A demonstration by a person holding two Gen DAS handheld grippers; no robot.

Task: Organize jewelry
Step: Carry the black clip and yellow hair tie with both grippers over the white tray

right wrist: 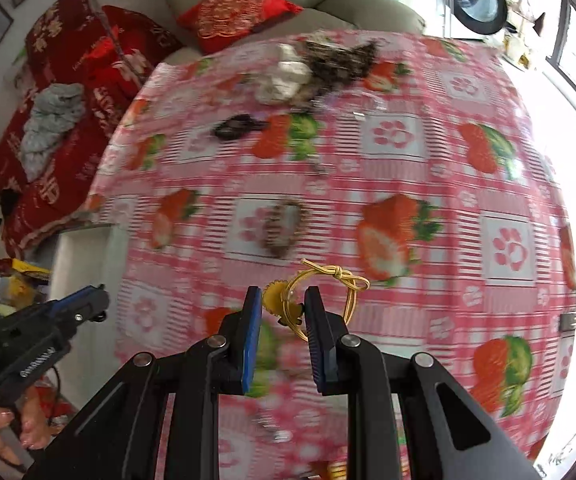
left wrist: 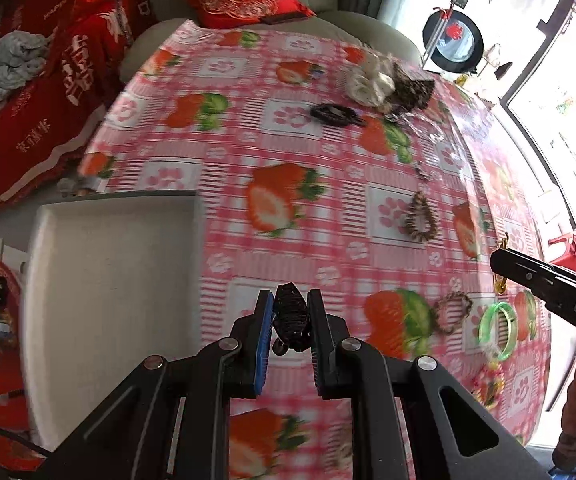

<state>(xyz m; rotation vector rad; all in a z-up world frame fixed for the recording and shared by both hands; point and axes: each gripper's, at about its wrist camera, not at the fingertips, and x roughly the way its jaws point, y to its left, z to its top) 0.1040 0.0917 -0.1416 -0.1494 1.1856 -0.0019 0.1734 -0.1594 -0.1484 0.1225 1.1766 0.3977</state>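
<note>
Between the left tongs (left wrist: 290, 312), low centre of frame, a black claw hair clip (left wrist: 291, 317) sits pinched upright, lifted off the surface (left wrist: 288, 136), prob. bound for the white tray (left wrist: 108, 280) at lower left. Right tongs (right wrist: 279, 308) are clamped on a yellow hair tie w/ flower charm (right wrist: 284, 304), cord loop hanging free. Further out: beaded bracelets (left wrist: 421, 220), green bangle (left wrist: 498, 330), more clips (left wrist: 334, 114) waiting at upper right, blurred.

Pink checked tablecloth (left wrist: 272, 148) with strawberries; black hair clip (left wrist: 291, 316); yellow hair tie (right wrist: 328, 296); green bangle (left wrist: 498, 330).
</note>
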